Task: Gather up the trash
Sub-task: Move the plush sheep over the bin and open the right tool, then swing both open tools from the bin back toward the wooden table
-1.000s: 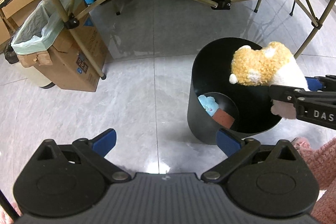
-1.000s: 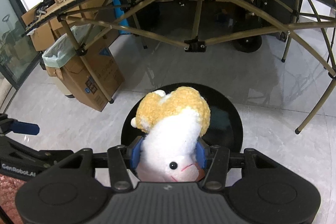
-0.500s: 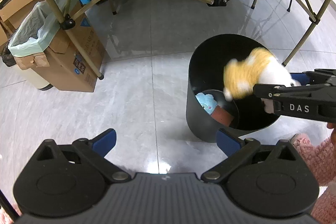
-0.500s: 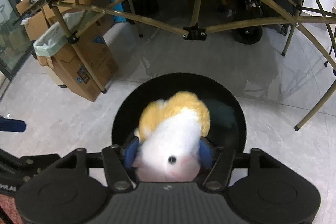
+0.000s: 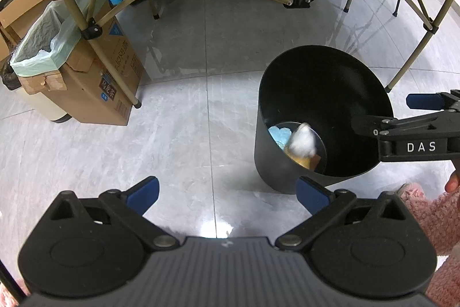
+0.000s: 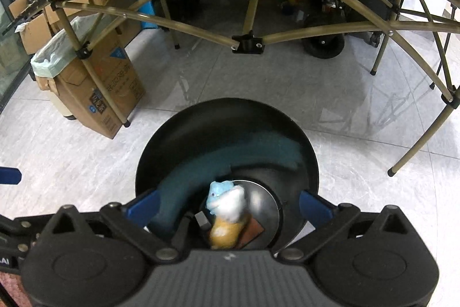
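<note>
A black round bin stands on the grey tiled floor. A white and yellow plush toy lies blurred at its bottom, against a light blue soft toy and a red-brown block. My right gripper hangs over the bin, its jaws opening wide with nothing between them. The plush is far below it. In the left wrist view the right gripper reaches in over the bin's right rim. My left gripper is open and empty above the floor, left of the bin.
A cardboard box lined with a pale green bag stands at the left under a folding table frame, whose crossed legs span the back. A pink fuzzy sleeve is at the lower right.
The right gripper's jaws spread and let go of the plush toy, which dropped to the bottom of the bin. The left gripper stayed where it was.
</note>
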Demonstrator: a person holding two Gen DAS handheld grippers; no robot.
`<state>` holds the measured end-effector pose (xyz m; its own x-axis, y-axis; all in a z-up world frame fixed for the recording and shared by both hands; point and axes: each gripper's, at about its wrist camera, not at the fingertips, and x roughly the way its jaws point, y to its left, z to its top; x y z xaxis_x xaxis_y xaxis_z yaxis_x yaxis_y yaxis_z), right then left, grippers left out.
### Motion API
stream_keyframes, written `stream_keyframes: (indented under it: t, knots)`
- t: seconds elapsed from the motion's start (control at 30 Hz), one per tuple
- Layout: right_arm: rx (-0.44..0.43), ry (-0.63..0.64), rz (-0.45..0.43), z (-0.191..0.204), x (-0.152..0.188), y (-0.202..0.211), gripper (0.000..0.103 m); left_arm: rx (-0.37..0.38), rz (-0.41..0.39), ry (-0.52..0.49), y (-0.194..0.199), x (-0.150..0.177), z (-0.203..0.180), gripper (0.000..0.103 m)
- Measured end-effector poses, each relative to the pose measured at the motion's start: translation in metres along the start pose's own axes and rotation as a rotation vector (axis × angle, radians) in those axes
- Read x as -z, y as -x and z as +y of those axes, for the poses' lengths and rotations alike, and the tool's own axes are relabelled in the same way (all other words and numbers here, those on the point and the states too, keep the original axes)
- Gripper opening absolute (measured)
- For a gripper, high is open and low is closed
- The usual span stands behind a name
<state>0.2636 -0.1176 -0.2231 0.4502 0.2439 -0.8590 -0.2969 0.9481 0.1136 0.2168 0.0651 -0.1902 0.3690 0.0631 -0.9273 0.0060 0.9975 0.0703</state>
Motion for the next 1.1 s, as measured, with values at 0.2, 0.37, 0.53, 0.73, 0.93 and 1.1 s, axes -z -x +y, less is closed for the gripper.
stream_keyframes:
  t: [0.2, 0.37, 0.53, 0.73, 0.93, 1.1]
  knots:
    - [0.004, 0.0, 0.001, 0.0, 0.0, 0.0, 0.103, 0.001, 0.0, 0.005, -0.001, 0.001, 0.0, 0.103]
    - [0.006, 0.001, -0.001, -0.001, 0.0, 0.001, 0.103, 0.001, -0.002, 0.006, 0.0, 0.001, 0.0, 0.103]
    - [0.012, -0.002, 0.0, -0.004, 0.002, 0.004, 0.103, 0.0, -0.005, 0.005, 0.0, 0.0, 0.0, 0.103]
    - [0.02, -0.012, -0.025, -0.008, 0.0, 0.018, 0.103, 0.007, -0.029, -0.005, 0.006, -0.007, -0.008, 0.103]
    - [0.028, -0.023, -0.093, -0.018, -0.004, 0.047, 0.103, 0.032, -0.08, 0.007, 0.021, -0.015, -0.014, 0.103]
    - [0.035, -0.037, -0.147, -0.03, -0.005, 0.07, 0.103, 0.045, -0.124, 0.012, 0.034, -0.02, -0.021, 0.103]
